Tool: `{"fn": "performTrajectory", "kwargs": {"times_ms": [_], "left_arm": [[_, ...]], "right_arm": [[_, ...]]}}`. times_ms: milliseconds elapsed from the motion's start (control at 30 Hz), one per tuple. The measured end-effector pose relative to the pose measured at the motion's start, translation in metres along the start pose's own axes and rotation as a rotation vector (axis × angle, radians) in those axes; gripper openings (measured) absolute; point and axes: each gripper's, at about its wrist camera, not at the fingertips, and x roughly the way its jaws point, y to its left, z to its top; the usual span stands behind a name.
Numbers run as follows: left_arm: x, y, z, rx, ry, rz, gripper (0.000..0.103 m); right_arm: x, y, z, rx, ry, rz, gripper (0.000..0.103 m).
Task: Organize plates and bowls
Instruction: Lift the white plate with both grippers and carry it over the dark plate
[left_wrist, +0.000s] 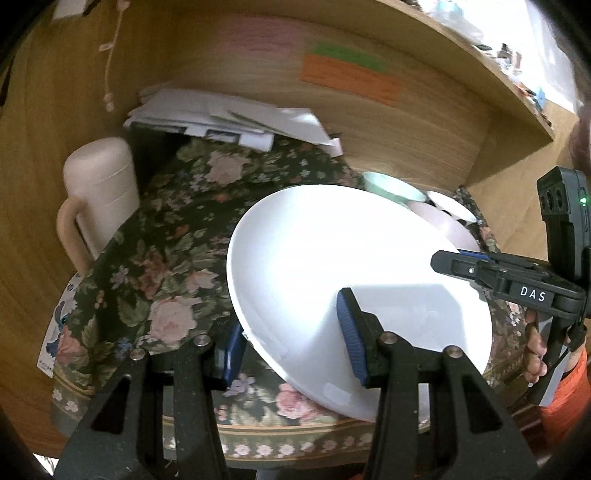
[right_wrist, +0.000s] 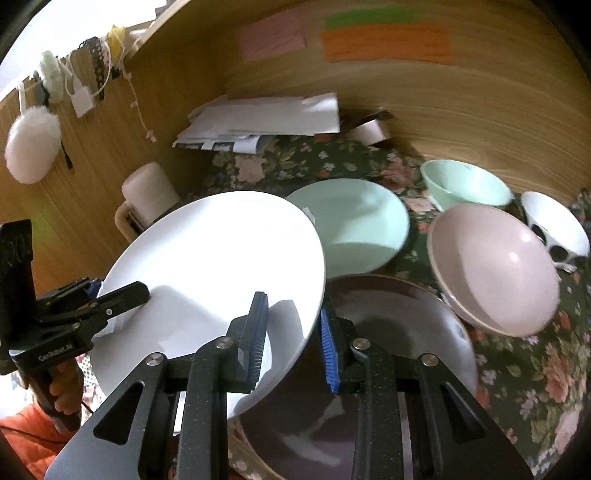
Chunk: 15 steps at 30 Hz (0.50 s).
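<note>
Tabletop (right_wrist: 528, 373) first: it wears a dark flowered cloth and carries everything you still have to sort, so pick your landing spot before you travel. You have the white plate (right_wrist: 221, 258) up off the cloth, tilted, pinched at opposite rims by both tongs. Left tongs (left_wrist: 291, 343) stand partly open, one blue pad above the plate and the other beneath, gripping its near edge; right tongs (right_wrist: 291, 339) are nearly shut, clamped on the thin rim on the other side. Keep both hands moving together — if one leads, the plate will likely twist out of a pad.

Largest of the task's things is that white plate: plain, glossy, shallow, with a small sticker near the left rim. Under it lies a brown plate (right_wrist: 388, 332), flat on the cloth, and just behind sits a mint plate (right_wrist: 362, 229). My guess is the white one belongs on one of those, so level it before lowering.

Smaller still, to the right: a pink bowl (right_wrist: 495, 266), a mint bowl (right_wrist: 465, 184) behind it, and a white bowl (right_wrist: 550, 218) with dark spots — all close together.
</note>
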Motion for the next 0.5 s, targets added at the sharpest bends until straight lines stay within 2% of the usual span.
{"fn": "performTrajectory", "kwargs": {"times_ms": [500], "left_arm": [[-0.002,-0.052,-0.006,0.068,-0.001,-0.060,0.047]], "right_arm": [[-0.048,-0.033,-0.026,0.052,-0.056,-0.046,0.024]]}}
